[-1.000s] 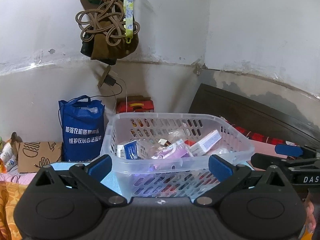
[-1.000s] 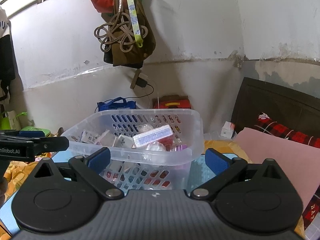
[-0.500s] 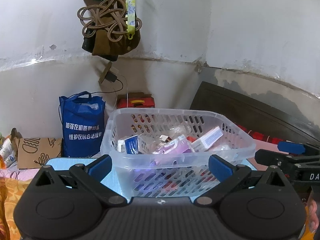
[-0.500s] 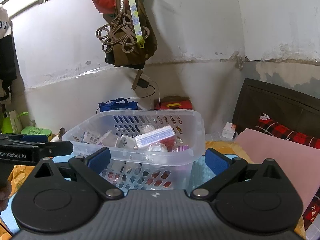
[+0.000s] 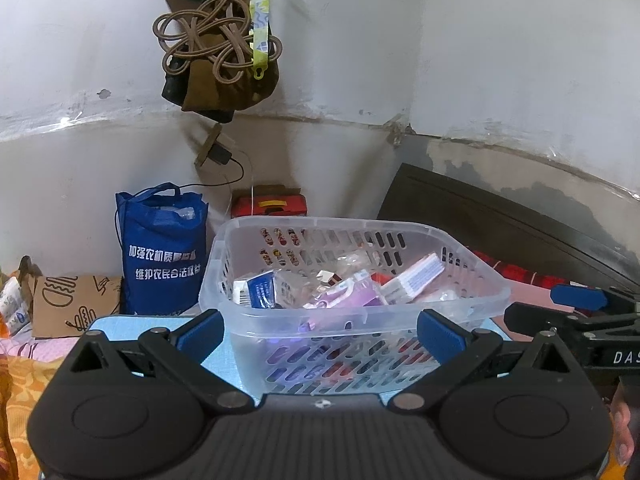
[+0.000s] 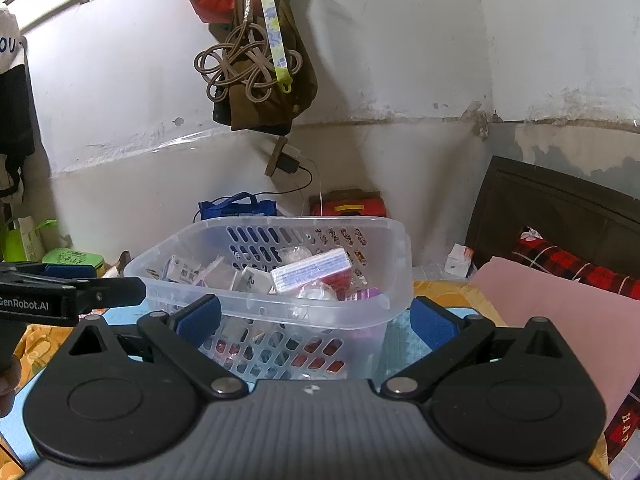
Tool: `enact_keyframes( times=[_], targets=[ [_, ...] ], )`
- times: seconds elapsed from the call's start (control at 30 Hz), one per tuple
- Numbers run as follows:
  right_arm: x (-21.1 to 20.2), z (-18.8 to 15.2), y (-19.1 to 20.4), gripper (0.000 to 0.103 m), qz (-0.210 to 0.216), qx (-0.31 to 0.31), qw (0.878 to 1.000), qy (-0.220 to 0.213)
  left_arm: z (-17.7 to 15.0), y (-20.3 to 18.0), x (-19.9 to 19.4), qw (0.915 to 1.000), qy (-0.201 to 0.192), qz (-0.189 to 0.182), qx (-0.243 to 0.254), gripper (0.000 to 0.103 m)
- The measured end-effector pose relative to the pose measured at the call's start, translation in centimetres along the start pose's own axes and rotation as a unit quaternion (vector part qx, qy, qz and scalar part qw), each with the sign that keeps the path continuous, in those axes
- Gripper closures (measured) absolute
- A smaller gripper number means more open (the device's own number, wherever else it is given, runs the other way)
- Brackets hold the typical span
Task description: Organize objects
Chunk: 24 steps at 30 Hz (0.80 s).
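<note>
A clear perforated plastic basket stands on a light blue mat and holds several small boxes and packets, among them a white and blue striped box and a purple packet. My left gripper is open with blue pads on either side of the basket's near wall, just short of it. My right gripper is open too, close in front of the basket from the right side. Each gripper shows at the edge of the other's view.
A blue tote bag and a red box stand by the wall behind the basket. A brown bag with coiled cord hangs above. A cardboard piece lies at left. A pink cushion and dark headboard sit at right.
Both views have drawn back and lifted slightly, so the basket sits a little lower and farther in each frame. Both grippers stay open and the basket has not moved.
</note>
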State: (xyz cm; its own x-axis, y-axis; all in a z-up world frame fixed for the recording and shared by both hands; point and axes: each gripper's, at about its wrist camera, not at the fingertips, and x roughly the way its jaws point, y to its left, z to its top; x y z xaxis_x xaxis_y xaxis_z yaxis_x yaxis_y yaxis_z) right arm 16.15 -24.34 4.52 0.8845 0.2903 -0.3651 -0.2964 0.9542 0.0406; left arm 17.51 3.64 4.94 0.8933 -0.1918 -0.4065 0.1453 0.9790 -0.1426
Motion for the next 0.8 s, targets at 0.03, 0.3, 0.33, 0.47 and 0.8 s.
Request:
enact_keyframes(
  times=[0.03, 0.3, 0.33, 0.47, 0.8],
  targets=[
    [0.02, 0.01, 0.06, 0.000, 0.000, 0.000, 1.000, 0.000, 0.00, -0.04, -0.01, 1.0000, 0.000, 0.000, 0.000, 0.000],
    [0.13, 0.04, -0.05, 0.000, -0.001, -0.001, 1.000, 0.000, 0.01, -0.36, -0.09, 1.0000, -0.001, -0.004, 0.002, 0.000],
    [0.15, 0.03, -0.04, 0.000, -0.001, -0.001, 1.000, 0.000, 0.00, -0.42, -0.07, 1.0000, -0.001, -0.005, 0.003, 0.000],
    [0.12, 0.04, -0.06, 0.000, -0.001, -0.001, 1.000, 0.001, -0.01, -0.56, 0.06, 1.0000, 0.001, -0.005, 0.004, 0.000],
    [0.10, 0.07, -0.05, 0.000, -0.001, -0.001, 1.000, 0.001, -0.07, -0.52, 0.21, 1.0000, 0.003, -0.008, 0.002, 0.000]
  ],
)
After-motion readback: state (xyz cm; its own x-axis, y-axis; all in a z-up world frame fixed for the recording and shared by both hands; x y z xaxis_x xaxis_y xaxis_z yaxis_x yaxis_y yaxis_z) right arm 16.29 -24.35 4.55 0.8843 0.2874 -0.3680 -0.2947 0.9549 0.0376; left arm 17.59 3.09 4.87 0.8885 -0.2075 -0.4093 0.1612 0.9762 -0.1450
